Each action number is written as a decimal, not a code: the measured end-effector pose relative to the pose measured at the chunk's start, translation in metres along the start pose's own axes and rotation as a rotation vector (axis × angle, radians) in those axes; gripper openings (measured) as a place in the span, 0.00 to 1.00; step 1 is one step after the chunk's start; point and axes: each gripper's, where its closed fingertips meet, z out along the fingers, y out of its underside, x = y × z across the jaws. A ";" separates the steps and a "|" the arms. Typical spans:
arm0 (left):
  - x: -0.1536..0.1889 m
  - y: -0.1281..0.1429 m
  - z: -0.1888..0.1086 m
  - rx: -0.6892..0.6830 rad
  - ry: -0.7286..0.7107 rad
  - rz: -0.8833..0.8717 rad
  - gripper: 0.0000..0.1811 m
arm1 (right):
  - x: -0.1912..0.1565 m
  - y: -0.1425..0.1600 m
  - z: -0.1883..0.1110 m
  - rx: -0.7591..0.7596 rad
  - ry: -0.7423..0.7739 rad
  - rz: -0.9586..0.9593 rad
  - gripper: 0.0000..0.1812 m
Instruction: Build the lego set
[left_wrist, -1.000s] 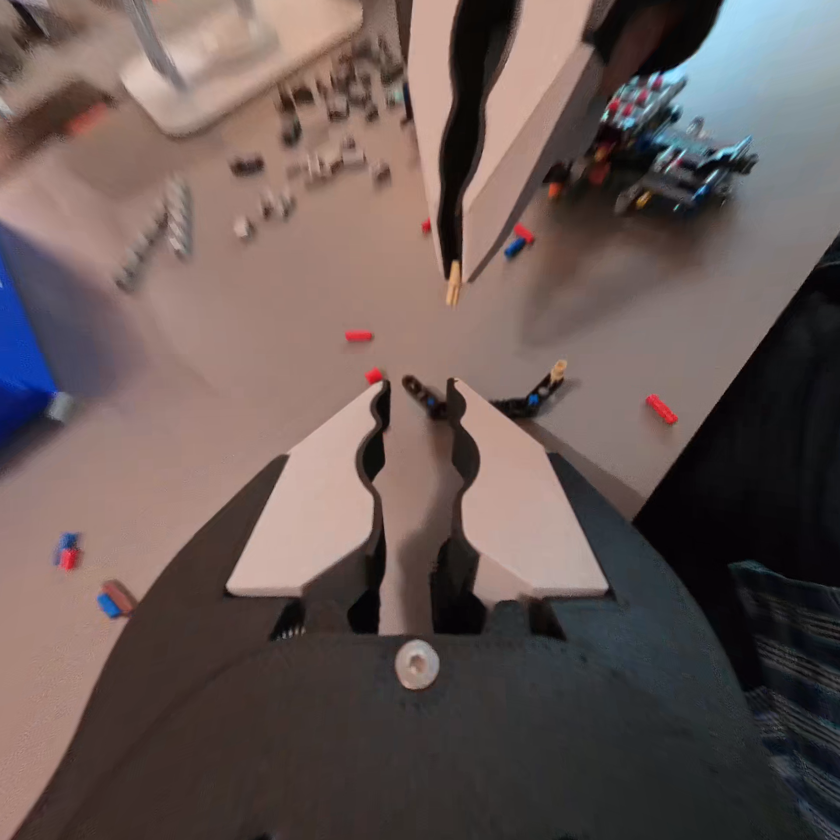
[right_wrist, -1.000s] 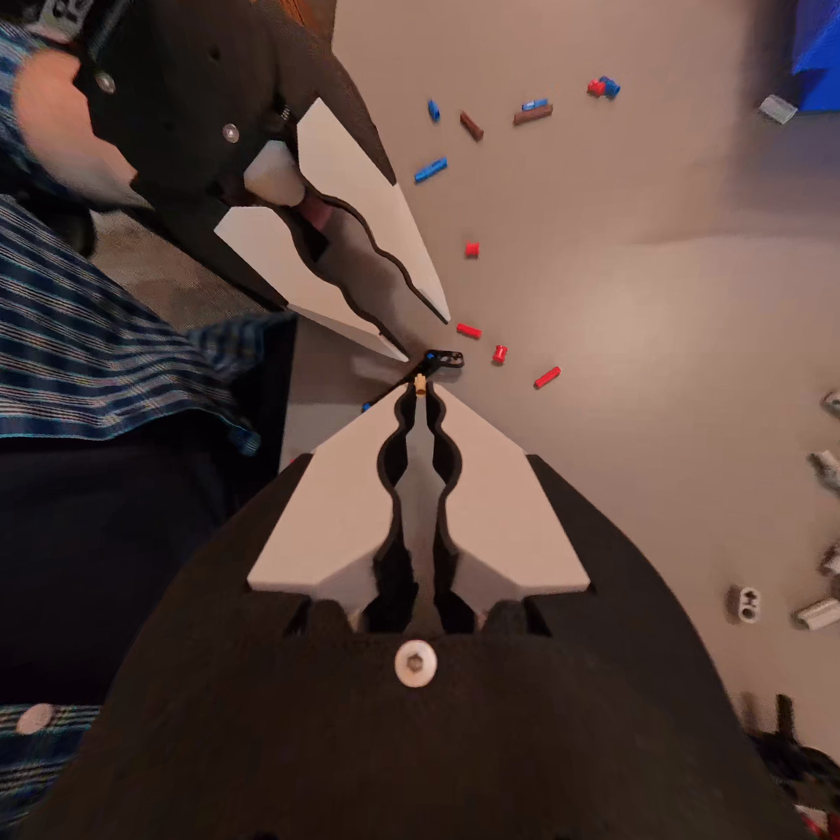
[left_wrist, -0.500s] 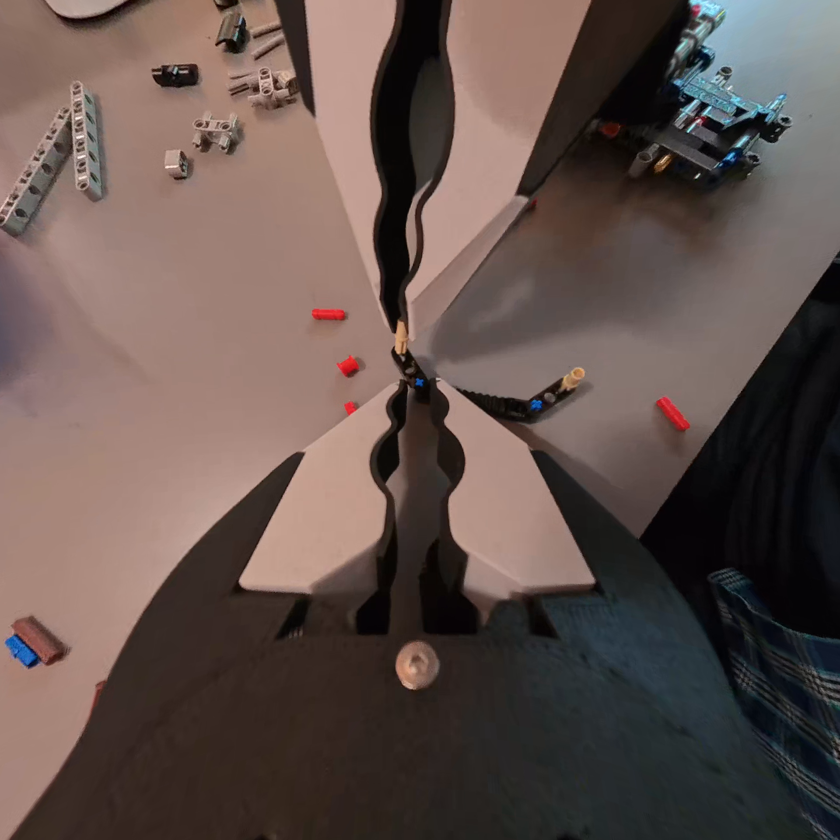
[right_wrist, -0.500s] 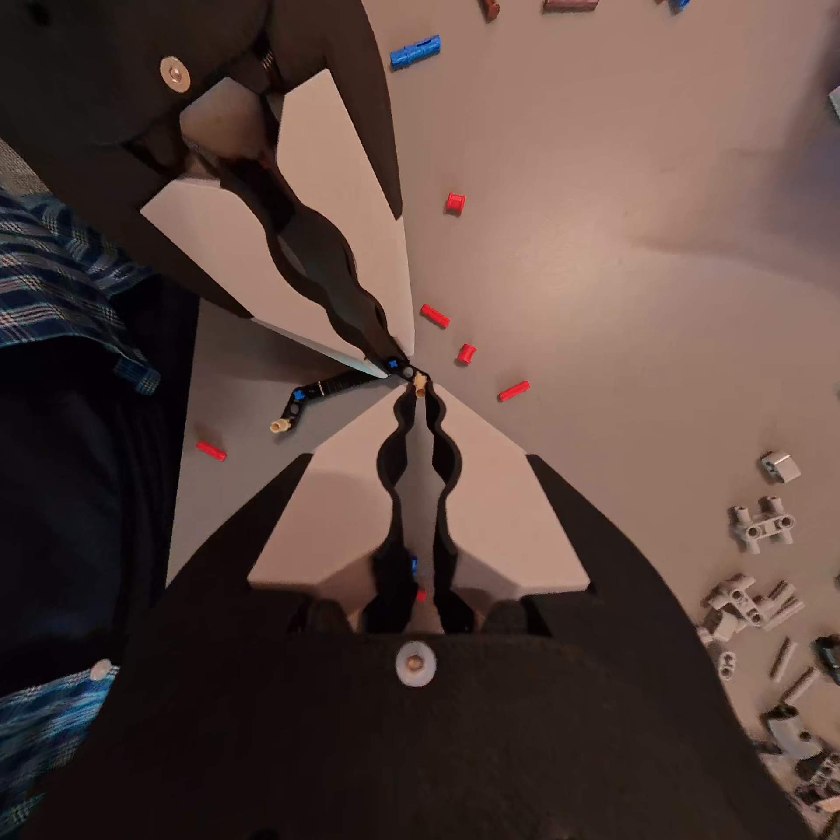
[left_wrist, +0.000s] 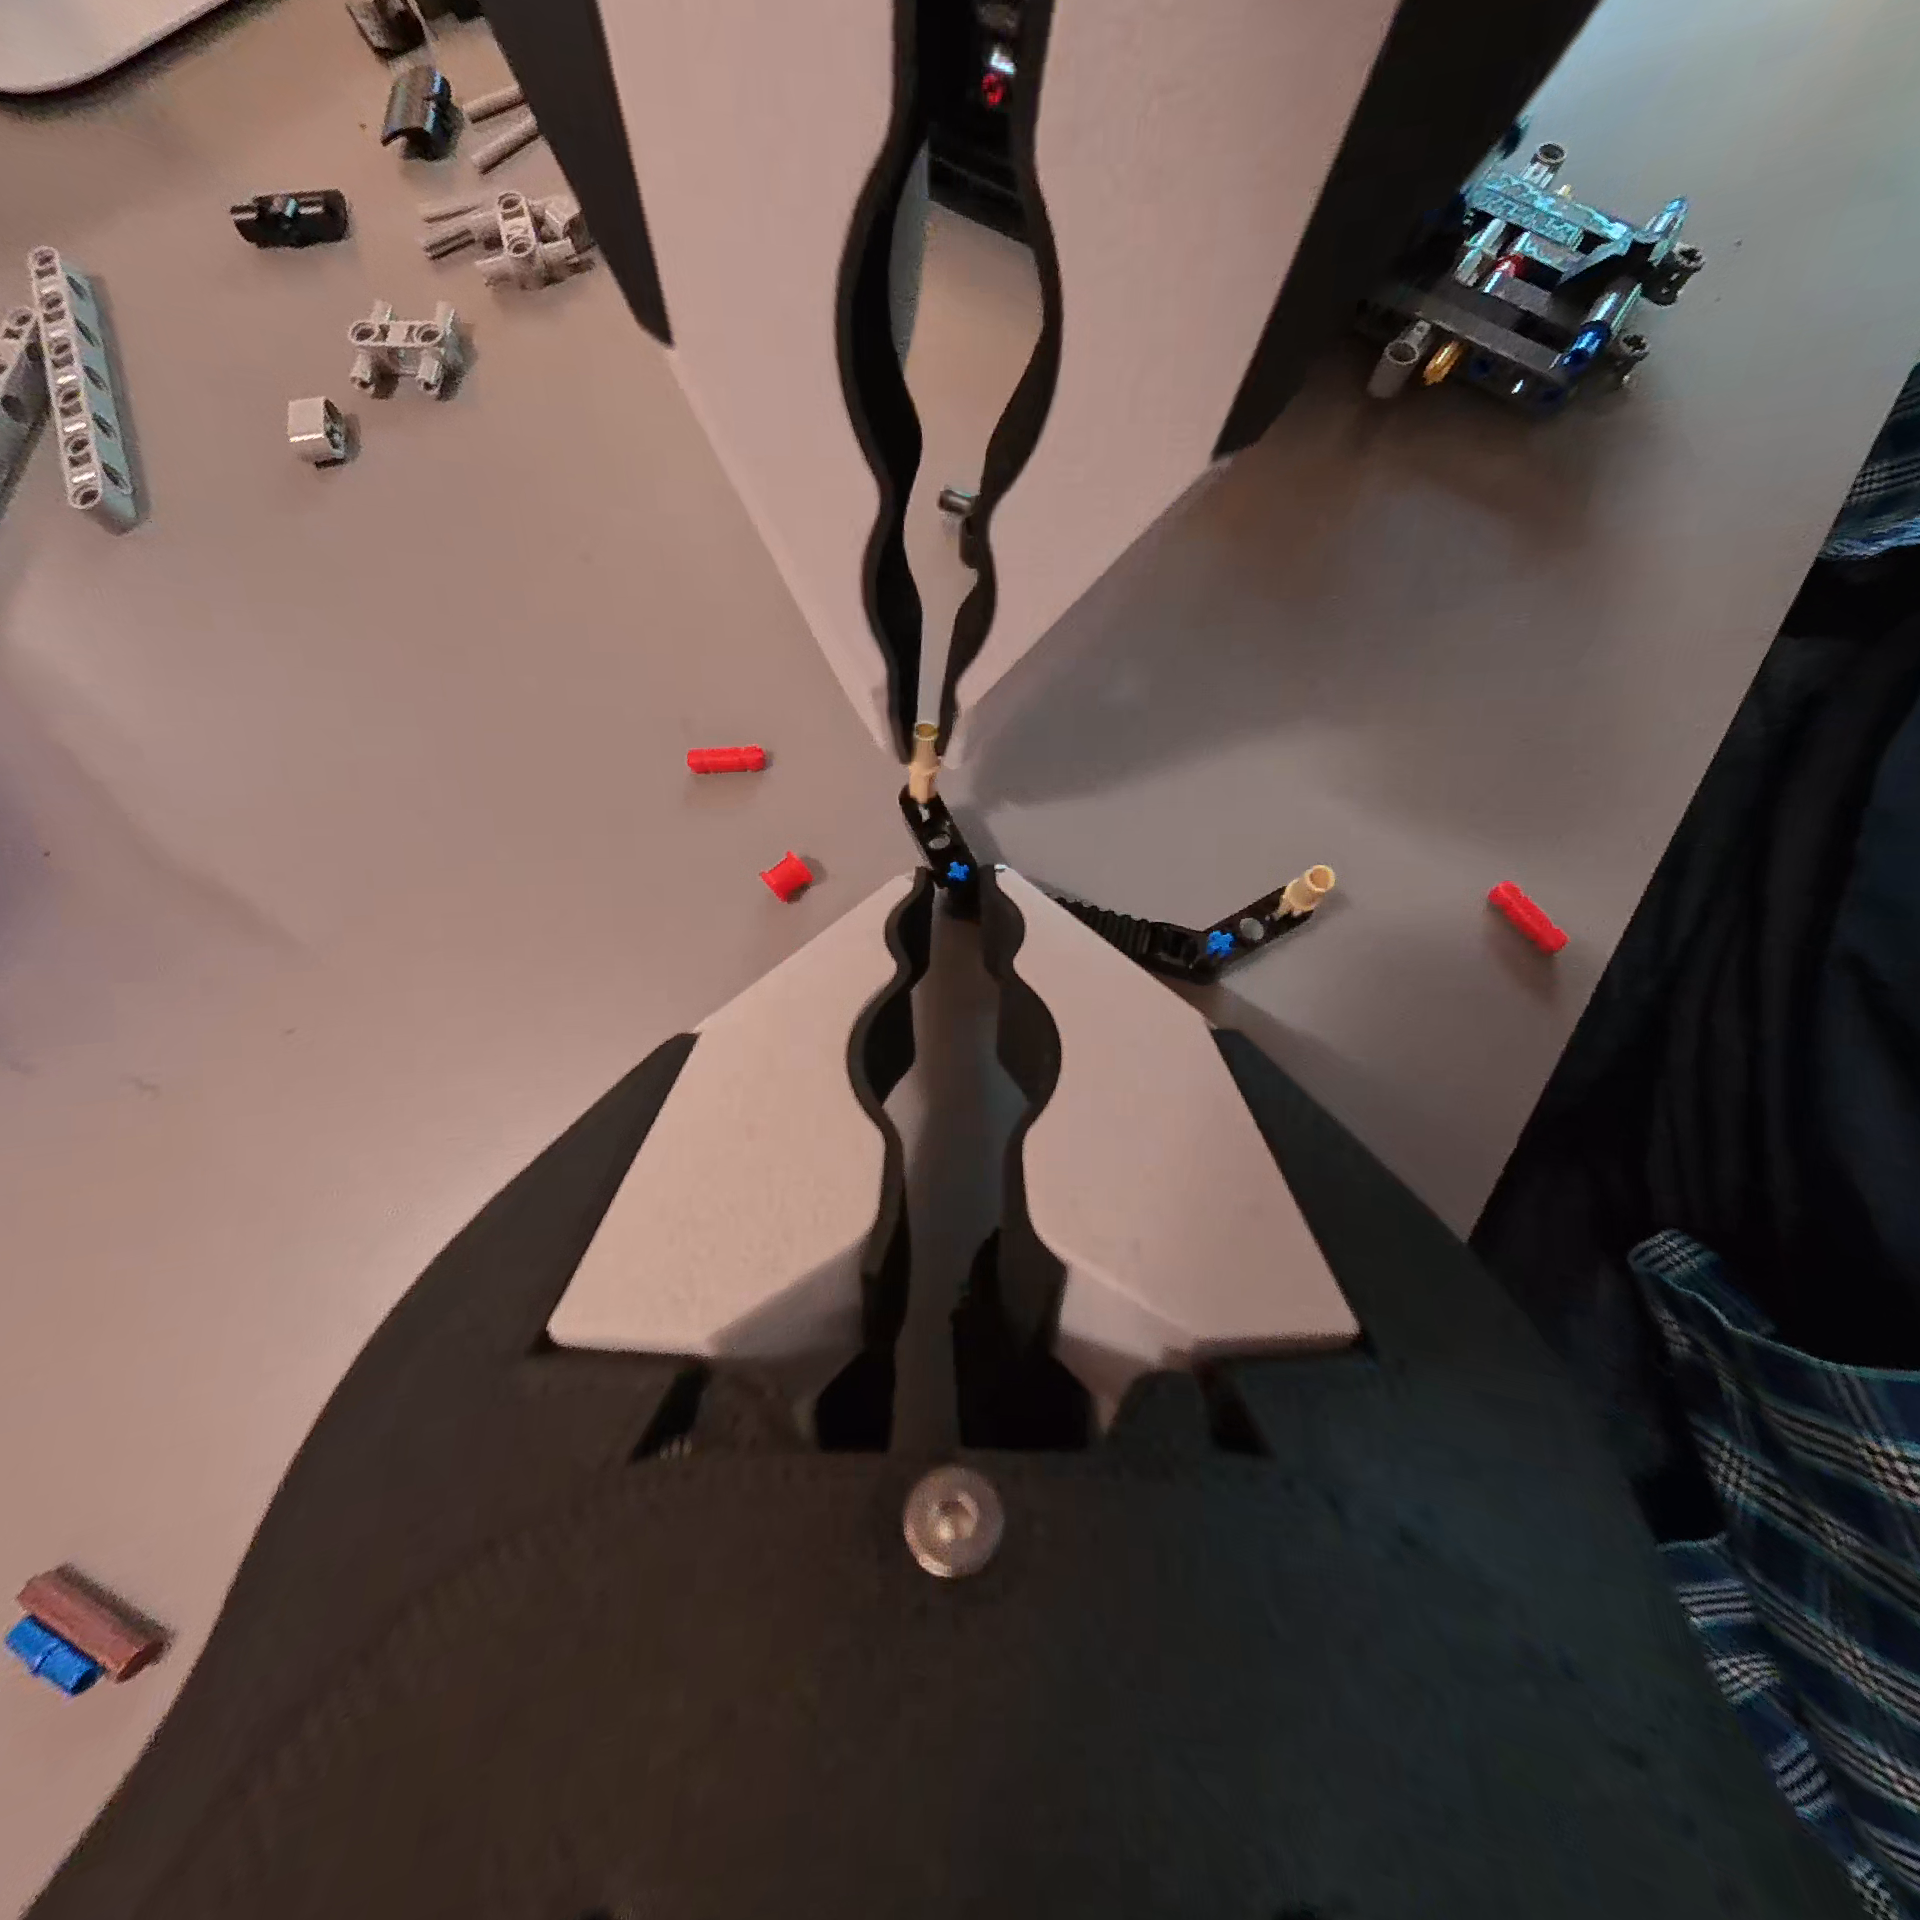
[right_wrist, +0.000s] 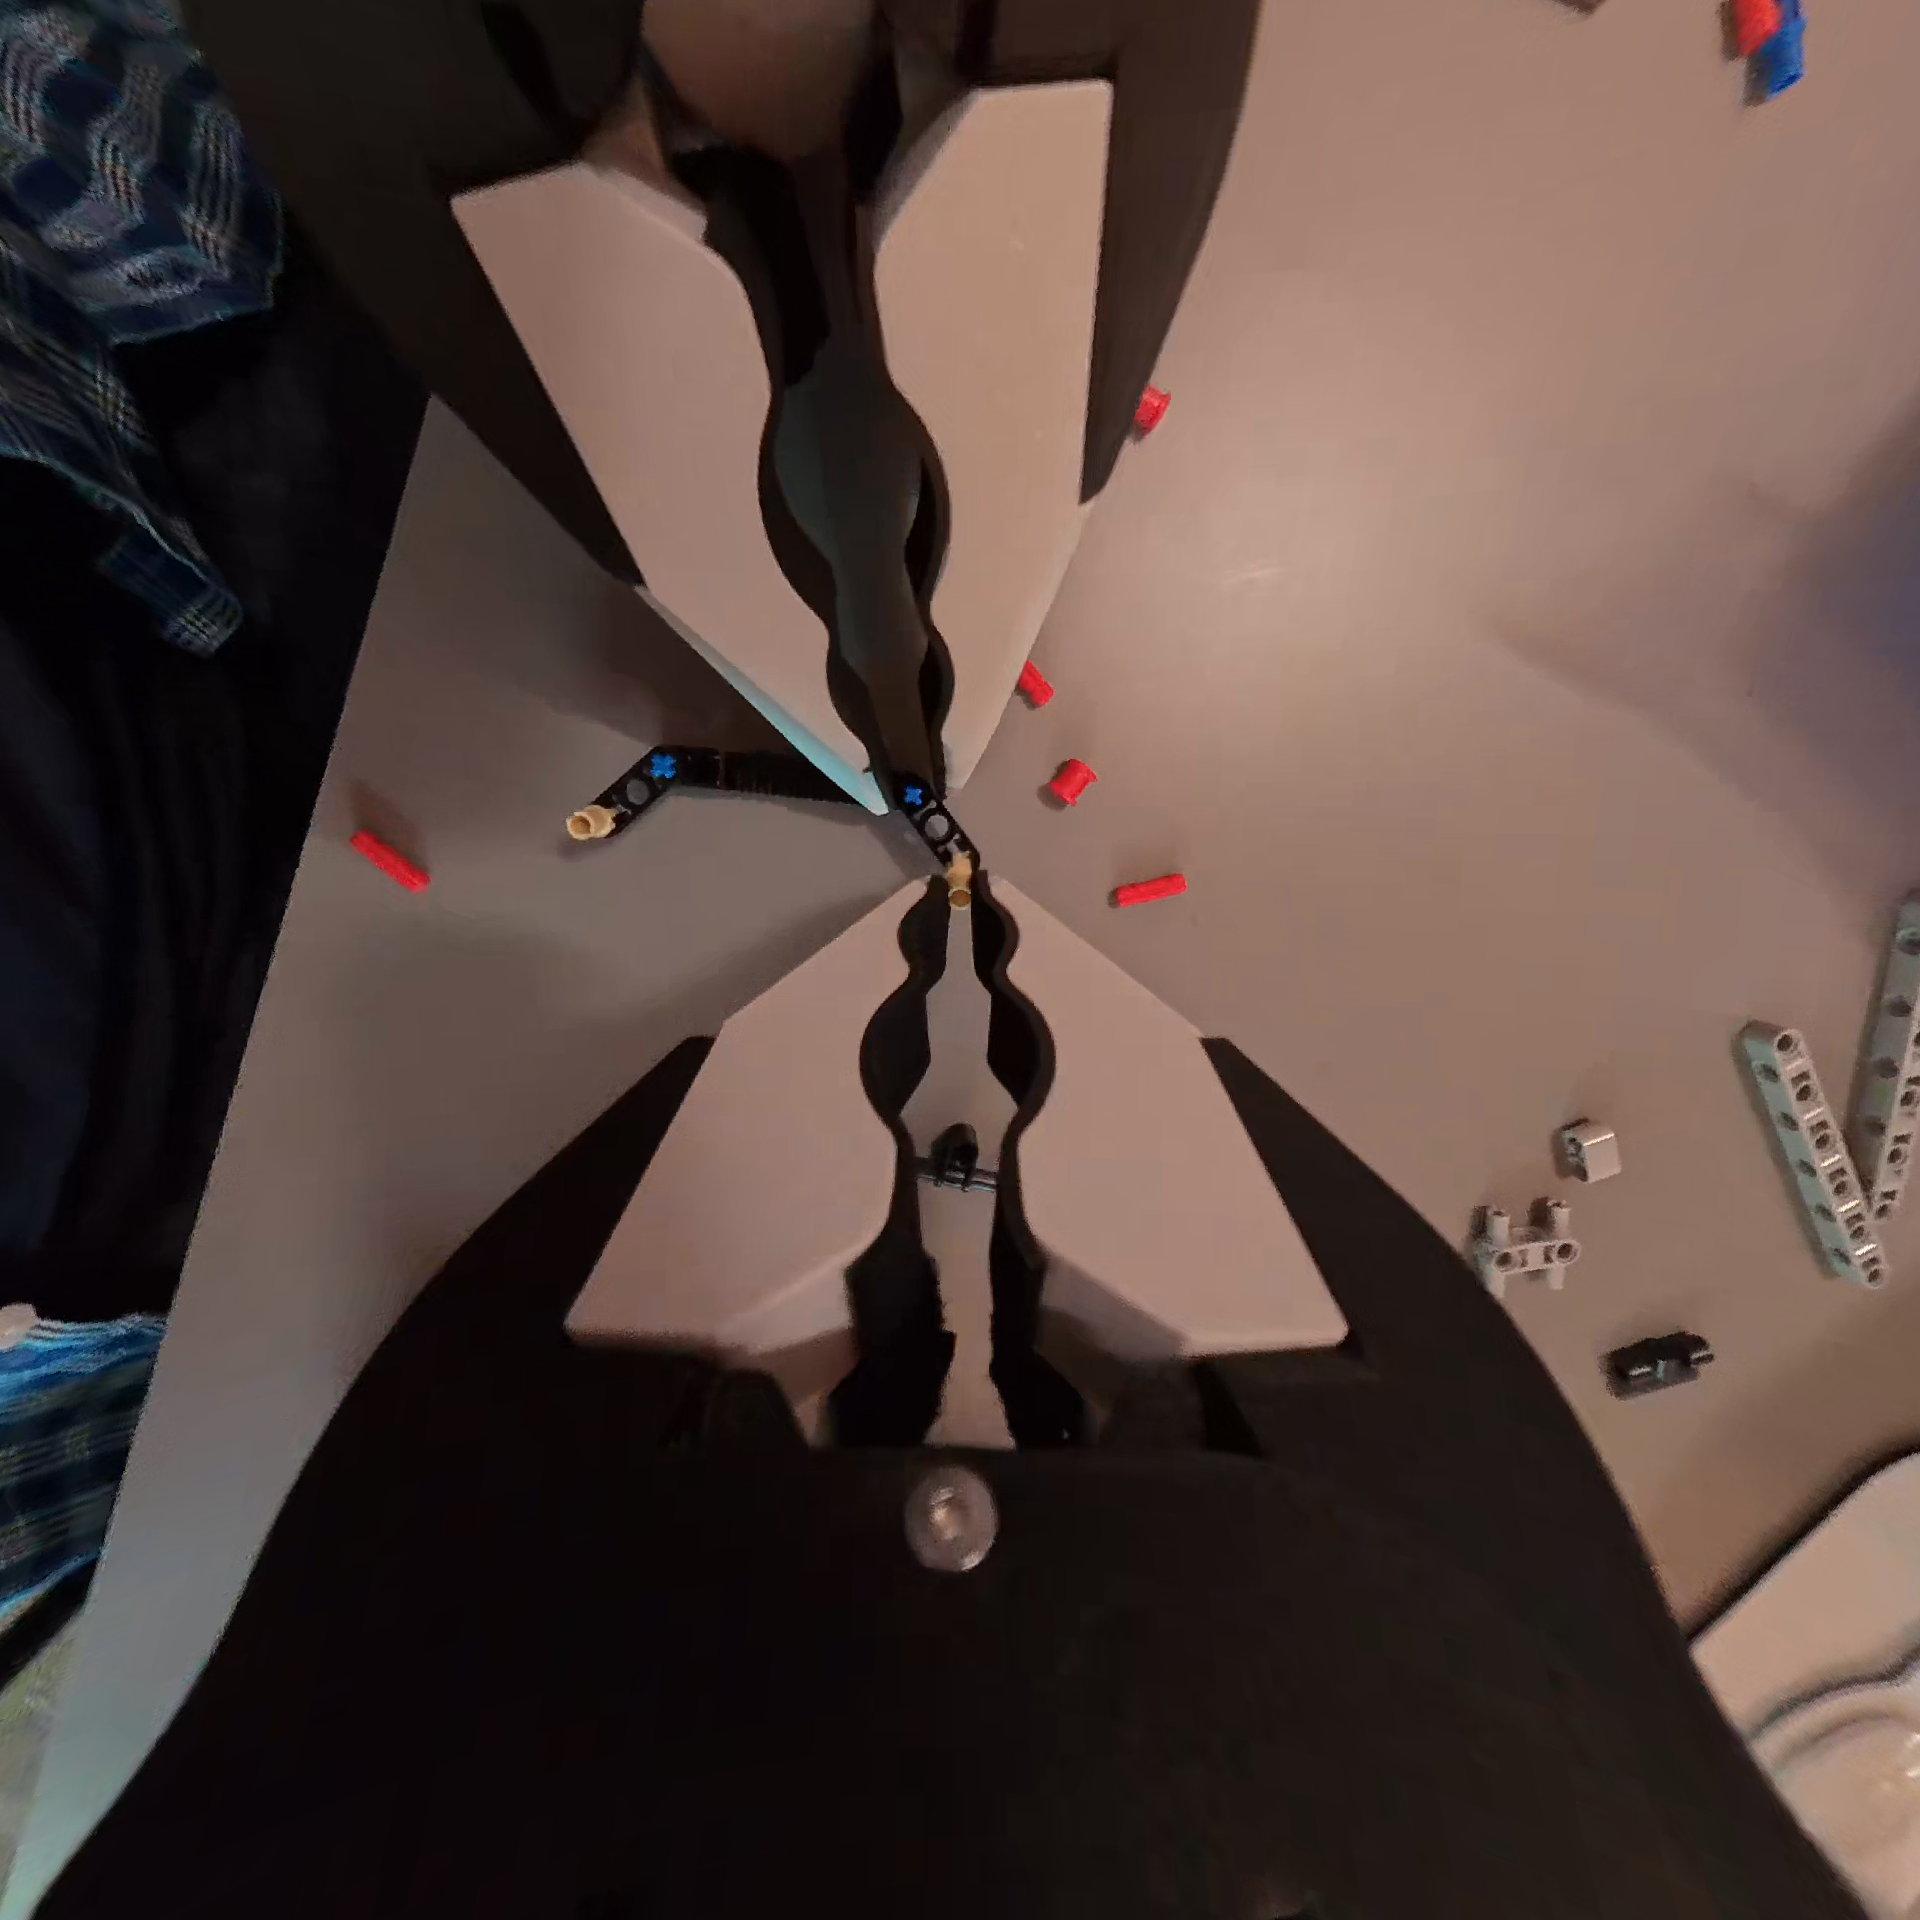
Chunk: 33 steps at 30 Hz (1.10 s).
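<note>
We find a black bent beam (left_wrist: 940, 847) with blue cross pins, its short arm running 12 to 6 o'clock. The left hand-held gripper (left_wrist: 956, 888) is closed on it; the right hand-held gripper (right_wrist: 961, 894) pinches a tan pin (right_wrist: 961, 881) at its tip. No legible writing. Red pins (left_wrist: 725, 760) lie at 9 o'clock on the desk (left_wrist: 364, 727).

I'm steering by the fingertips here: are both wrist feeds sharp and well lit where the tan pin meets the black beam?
Left wrist view: tan pin and black beam sharp, though the right tongs cast a shadow over the table. Right wrist view: pin crisp, lighting dim and warm, edges bent by the wide-angle lens.
</note>
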 end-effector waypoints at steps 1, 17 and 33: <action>0.000 0.000 0.000 0.001 0.005 -0.002 0.04 | 0.000 0.001 0.001 -0.013 0.004 -0.022 0.01; 0.001 -0.003 0.002 0.004 0.091 0.030 0.04 | 0.000 0.008 0.006 -0.047 -0.014 -0.291 0.01; 0.001 -0.002 0.003 0.001 0.124 -0.001 0.05 | 0.001 0.009 0.007 0.186 -0.104 -0.315 0.01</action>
